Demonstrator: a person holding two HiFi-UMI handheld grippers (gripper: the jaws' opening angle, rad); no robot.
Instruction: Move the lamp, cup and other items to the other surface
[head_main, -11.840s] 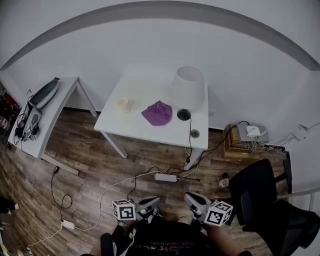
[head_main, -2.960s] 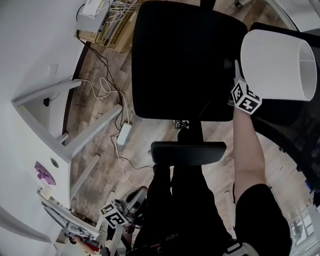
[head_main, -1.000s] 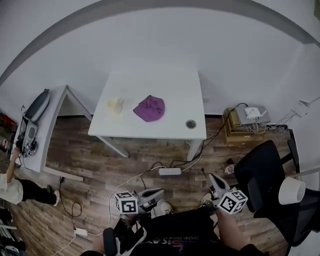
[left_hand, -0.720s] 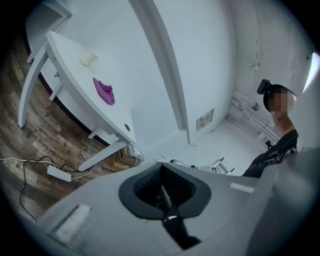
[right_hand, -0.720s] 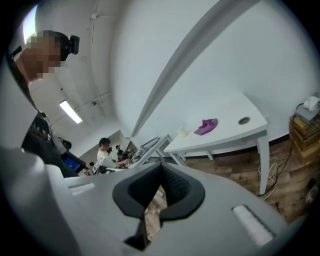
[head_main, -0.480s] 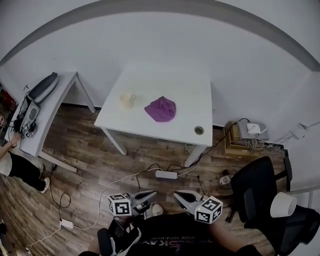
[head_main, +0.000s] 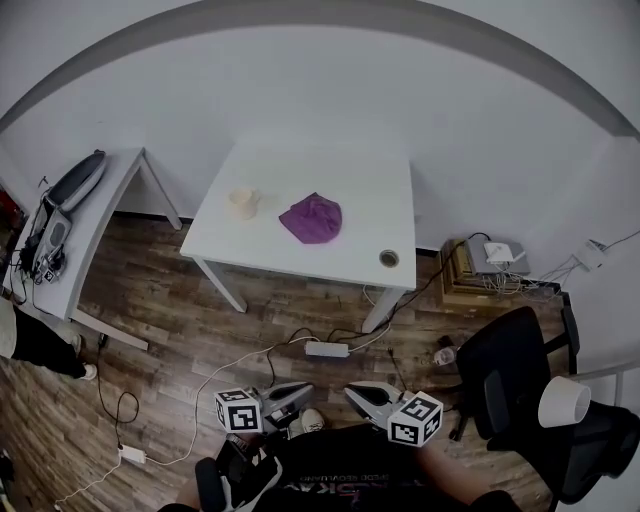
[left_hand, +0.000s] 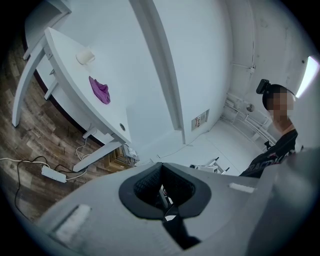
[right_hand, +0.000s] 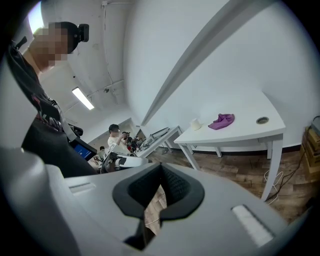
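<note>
The white table (head_main: 350, 180) carries a cream cup (head_main: 243, 201) and a crumpled purple cloth (head_main: 312, 217). The lamp, of which I see the white shade (head_main: 565, 400), stands on a dark surface at the far right beside the black chair (head_main: 505, 365). My left gripper (head_main: 303, 392) and right gripper (head_main: 352, 391) hover low near my body, well short of the table, both shut on nothing. The left gripper view shows its gripper (left_hand: 166, 214) facing the cup (left_hand: 85, 56) and cloth (left_hand: 100, 91). From the right gripper (right_hand: 149, 212) I see the cup (right_hand: 195, 123) and cloth (right_hand: 222, 120) on the table (right_hand: 250, 131).
A power strip (head_main: 329, 349) and cables lie on the wooden floor before the table. A second desk (head_main: 95, 215) with devices stands at the left, with a person (head_main: 25, 340) near it. Boxes with a router (head_main: 497, 258) sit against the wall at the right.
The lamp has gone from the white table to the dark surface by the chair, and the right gripper has let it go. Within the last second that gripper swung left toward the middle.
</note>
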